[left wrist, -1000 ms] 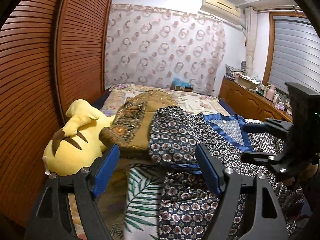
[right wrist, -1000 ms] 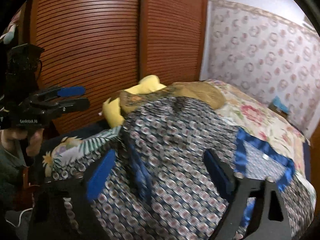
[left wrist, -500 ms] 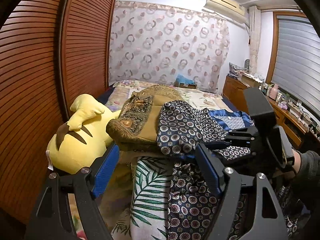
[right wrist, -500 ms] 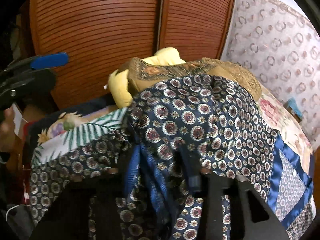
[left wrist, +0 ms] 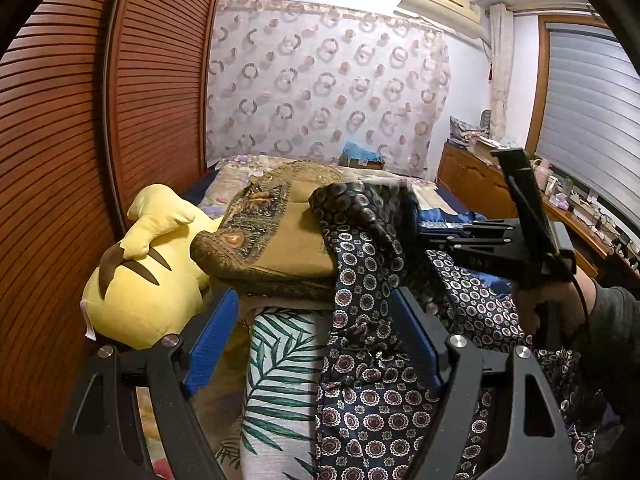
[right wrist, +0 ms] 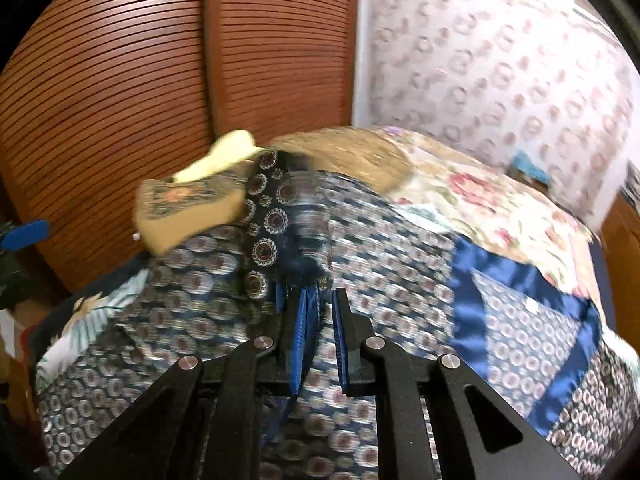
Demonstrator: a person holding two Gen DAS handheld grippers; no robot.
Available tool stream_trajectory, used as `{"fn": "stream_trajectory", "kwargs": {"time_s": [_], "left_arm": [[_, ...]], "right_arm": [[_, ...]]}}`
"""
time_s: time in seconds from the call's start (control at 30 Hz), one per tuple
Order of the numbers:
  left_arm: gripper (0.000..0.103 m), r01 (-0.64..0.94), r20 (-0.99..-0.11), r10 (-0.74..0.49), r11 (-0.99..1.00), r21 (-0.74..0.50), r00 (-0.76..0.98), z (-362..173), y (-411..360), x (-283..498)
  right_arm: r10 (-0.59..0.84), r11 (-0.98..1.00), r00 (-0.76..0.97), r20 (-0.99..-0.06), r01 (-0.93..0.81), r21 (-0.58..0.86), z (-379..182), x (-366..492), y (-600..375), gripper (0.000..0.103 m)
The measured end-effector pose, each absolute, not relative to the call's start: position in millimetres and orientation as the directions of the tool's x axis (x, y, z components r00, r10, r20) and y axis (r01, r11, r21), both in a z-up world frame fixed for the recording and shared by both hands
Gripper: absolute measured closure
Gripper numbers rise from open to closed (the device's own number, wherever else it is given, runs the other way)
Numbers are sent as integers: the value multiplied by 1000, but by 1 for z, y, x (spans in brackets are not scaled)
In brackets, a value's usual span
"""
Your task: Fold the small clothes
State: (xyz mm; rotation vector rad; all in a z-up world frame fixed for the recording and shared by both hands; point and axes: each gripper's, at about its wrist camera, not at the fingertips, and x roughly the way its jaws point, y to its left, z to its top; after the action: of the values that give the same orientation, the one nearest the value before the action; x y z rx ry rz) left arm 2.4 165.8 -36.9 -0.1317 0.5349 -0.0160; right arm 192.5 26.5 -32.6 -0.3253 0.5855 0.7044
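A navy garment with a medallion print and blue satin trim [left wrist: 368,288] [right wrist: 400,248] lies spread over the bed. My right gripper [right wrist: 320,296] has a bunched fold of it between its blue pads, and its jaws are closing on that fold. In the left wrist view the right gripper [left wrist: 420,232] comes in from the right, held by a hand, with the fold lifted and draped over a tan cushion. My left gripper [left wrist: 316,300] stands open low over the near edge of the bed, nothing between its fingers.
A yellow plush toy [left wrist: 140,280] lies at the left by the slatted wooden wardrobe doors [left wrist: 80,120]. A tan and gold cushion [left wrist: 272,248] rests behind a leaf-print cloth [left wrist: 280,360]. A floral bedspread [right wrist: 480,200] covers the far bed. A wooden dresser [left wrist: 472,176] stands at the right.
My right gripper has swung leftward and downward, its jaws have come together on a fold of the navy garment, and the fold has been drawn over toward the cushion. The left gripper has stayed put.
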Motion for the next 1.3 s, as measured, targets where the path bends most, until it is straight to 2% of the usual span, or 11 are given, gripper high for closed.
{"fn": "stream_trajectory", "kwargs": {"time_s": [0.1, 0.23, 0.43, 0.53, 0.6, 0.67, 1.03, 1.3], "left_arm": [[24, -14, -512, -55, 991, -131, 857, -38, 165, 5], [24, -4, -520, -65, 991, -132, 852, -41, 161, 9], [24, 9, -528, -80, 991, -135, 845, -44, 153, 16], [24, 23, -533, -89, 991, -129, 841, -45, 144, 18], [24, 34, -534, -97, 991, -127, 840, -44, 137, 20], [24, 47, -533, -106, 991, -124, 839, -42, 130, 22], [24, 142, -535, -167, 986, -88, 828, -35, 79, 36], [24, 210, -555, -211, 975, -67, 804, -37, 41, 50]], "right_arm": [[497, 751, 610, -618, -658, -46, -37, 203, 17, 89], [486, 764, 632, -603, -643, -59, -26, 194, 5, 89], [502, 766, 672, -544, -638, -82, 8, 151, -42, 78], [498, 778, 699, -513, -622, -93, 23, 127, -74, 65], [491, 787, 712, -502, -609, -94, 28, 116, -95, 51], [478, 801, 729, -490, -591, -98, 32, 101, -120, 46], [324, 905, 819, -473, -413, -97, 19, 43, -222, 45], [189, 962, 828, -529, -265, -71, -13, 22, -286, 45]]}}
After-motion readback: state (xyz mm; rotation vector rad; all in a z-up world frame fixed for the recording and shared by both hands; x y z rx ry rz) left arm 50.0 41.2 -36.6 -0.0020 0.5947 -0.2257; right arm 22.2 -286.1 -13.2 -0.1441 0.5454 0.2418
